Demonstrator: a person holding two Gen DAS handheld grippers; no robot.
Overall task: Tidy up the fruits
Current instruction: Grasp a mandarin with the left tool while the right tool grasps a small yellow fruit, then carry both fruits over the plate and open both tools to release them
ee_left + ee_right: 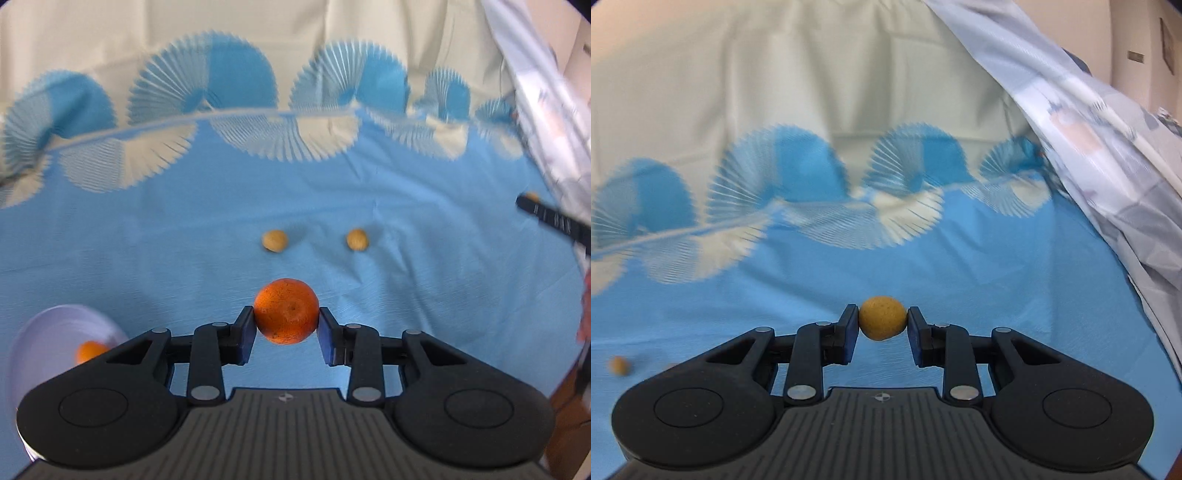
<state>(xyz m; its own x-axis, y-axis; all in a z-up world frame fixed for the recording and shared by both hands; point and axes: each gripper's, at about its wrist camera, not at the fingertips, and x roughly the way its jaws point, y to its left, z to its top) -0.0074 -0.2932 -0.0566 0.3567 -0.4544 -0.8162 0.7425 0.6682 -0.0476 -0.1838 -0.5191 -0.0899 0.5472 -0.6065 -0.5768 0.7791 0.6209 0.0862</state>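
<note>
My left gripper (286,318) is shut on an orange mandarin (286,310), held above the blue cloth. Two small tan round fruits (274,240) (357,239) lie on the cloth beyond it. A white plate (55,332) at the lower left holds another mandarin (90,350), partly hidden by my gripper. My right gripper (882,325) is shut on a small tan round fruit (882,318) above the cloth. Another tan fruit (619,365) lies at the far left in the right wrist view. The right gripper's tip shows at the right edge of the left wrist view (546,218).
The blue cloth (406,295) with white fan patterns covers the table and rises up the back. A crumpled pale patterned sheet (1108,147) hangs along the right side.
</note>
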